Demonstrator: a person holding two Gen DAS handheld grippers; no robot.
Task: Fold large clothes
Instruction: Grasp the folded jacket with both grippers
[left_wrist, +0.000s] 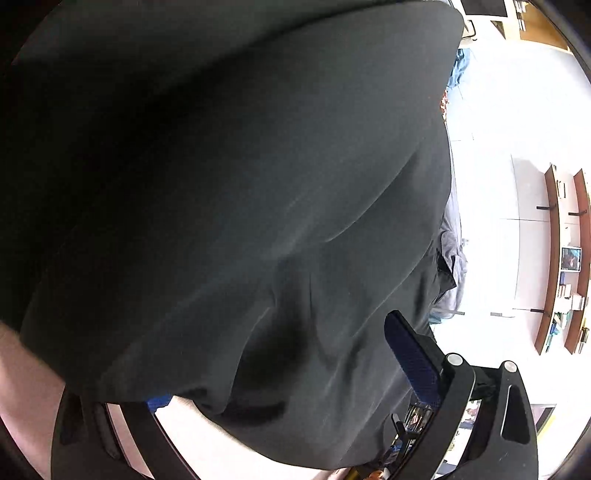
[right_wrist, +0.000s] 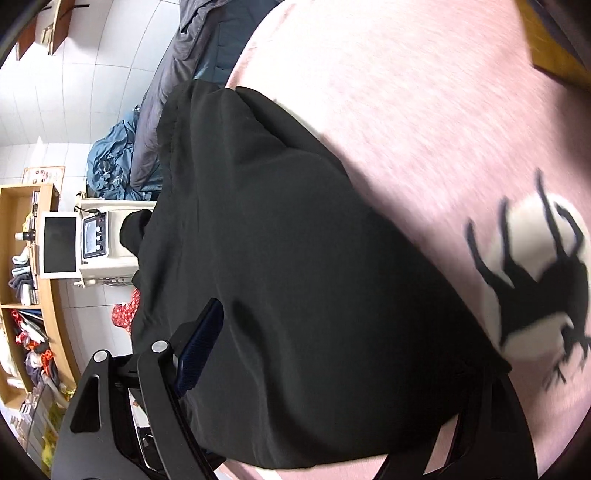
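Right wrist view: a black garment (right_wrist: 295, 277) is draped over the right gripper (right_wrist: 332, 369) and hangs across a pink blanket (right_wrist: 388, 110) with a black-and-white animal print (right_wrist: 546, 280).
Left wrist view: the same black garment (left_wrist: 240, 184) fills nearly the whole frame, lying over the left gripper (left_wrist: 277, 369); a strip of pink surface shows at the lower left edge.
Garment position: bunched and lifted over both grippers, above the pink blanket's left portion, not yet flat.
Risk, slipping: the cloth seems only draped, so it could slide off a finger as the hands travel, and the fold line would be lost.
Risk, bunching: loose folds under the cloth could get trapped and leave a crumpled fold.
Risk, blind placement: fabric covers both cameras' view, so an edge may land crooked on the blanket.
Right fingers: wide apart; one blue-padded finger (right_wrist: 201, 347) sits at the cloth's left edge, the other is under the fabric; no pinch is visible.
Left fingers: one blue-padded finger (left_wrist: 410, 358) shows beside the cloth, its partner is hidden, so I cannot tell whether they stand apart or clamped.
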